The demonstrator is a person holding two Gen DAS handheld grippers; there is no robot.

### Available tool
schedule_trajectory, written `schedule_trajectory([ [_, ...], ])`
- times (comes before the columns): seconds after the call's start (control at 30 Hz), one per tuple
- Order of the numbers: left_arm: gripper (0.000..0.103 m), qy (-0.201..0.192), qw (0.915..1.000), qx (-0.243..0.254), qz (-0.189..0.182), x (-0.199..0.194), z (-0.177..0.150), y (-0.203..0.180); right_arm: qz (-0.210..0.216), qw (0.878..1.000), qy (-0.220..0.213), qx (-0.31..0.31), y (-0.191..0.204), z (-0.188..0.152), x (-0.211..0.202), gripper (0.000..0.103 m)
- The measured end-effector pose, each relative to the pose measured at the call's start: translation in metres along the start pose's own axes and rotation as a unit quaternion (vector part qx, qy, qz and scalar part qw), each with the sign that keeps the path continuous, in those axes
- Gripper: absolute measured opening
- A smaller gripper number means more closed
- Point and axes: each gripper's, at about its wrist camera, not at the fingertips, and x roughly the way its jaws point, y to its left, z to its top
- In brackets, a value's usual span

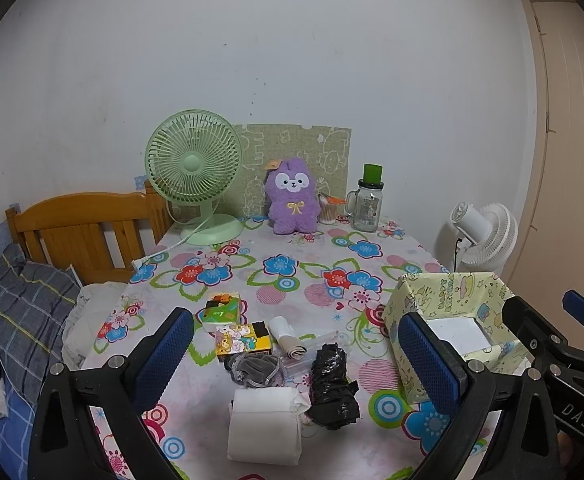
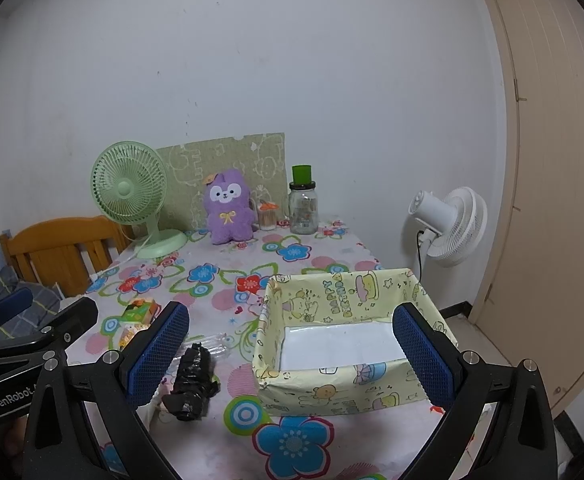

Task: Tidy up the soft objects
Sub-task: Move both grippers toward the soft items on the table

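Soft items lie in a pile on the floral table: a white tissue pack [image 1: 266, 424], a black plastic bag roll [image 1: 332, 386], a grey pouch [image 1: 257, 368], a rolled cloth [image 1: 288, 338] and two small tissue packs [image 1: 222, 312]. My left gripper [image 1: 296, 360] is open above the pile, holding nothing. A yellow cartoon-print box [image 2: 348, 340] stands on the right, with only a white bottom showing inside. My right gripper [image 2: 292, 352] is open over the box's near left edge. The black roll also shows in the right wrist view [image 2: 194, 382]. A purple plush [image 1: 292, 198] sits at the back.
A green desk fan [image 1: 194, 172], a cotton-swab cup [image 1: 327, 208] and a glass jar [image 1: 368, 204] stand along the back wall. A white floor fan [image 2: 450, 226] is right of the table. A wooden bed headboard [image 1: 80, 232] and bedding lie left.
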Motion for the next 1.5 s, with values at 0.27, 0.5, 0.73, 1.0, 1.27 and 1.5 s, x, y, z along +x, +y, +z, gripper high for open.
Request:
schedule_trajectory([
  [0.27, 0.103, 0.006, 1.0, 0.0, -0.001, 0.005, -0.001, 0.001, 0.0, 1.0, 0.004, -0.002, 0.002, 0.0, 0.004, 0.103],
  [0.5, 0.103, 0.003, 1.0, -0.003, 0.0, 0.005, -0.003, 0.004, 0.0, 1.0, 0.009, -0.001, 0.002, -0.002, 0.007, 0.103],
  [0.73, 0.103, 0.012, 0.9999, -0.001, 0.001, 0.009, -0.005, 0.004, -0.001, 1.0, 0.014, -0.001, 0.002, -0.005, 0.01, 0.103],
  [1.0, 0.103, 0.028, 0.9996, -0.001, -0.007, 0.017, -0.006, 0.005, -0.004, 1.0, 0.023, 0.001, 0.002, -0.006, 0.017, 0.103],
  [1.27, 0.103, 0.029, 0.9996, 0.003, -0.005, 0.023, -0.008, 0.004, -0.004, 1.0, 0.026, 0.003, 0.003, -0.006, 0.023, 0.103],
  [1.5, 0.102, 0.031, 0.9995, 0.008, 0.0, 0.029, -0.011, 0.007, 0.003, 1.0, 0.028, 0.006, 0.006, -0.007, 0.029, 0.103],
])
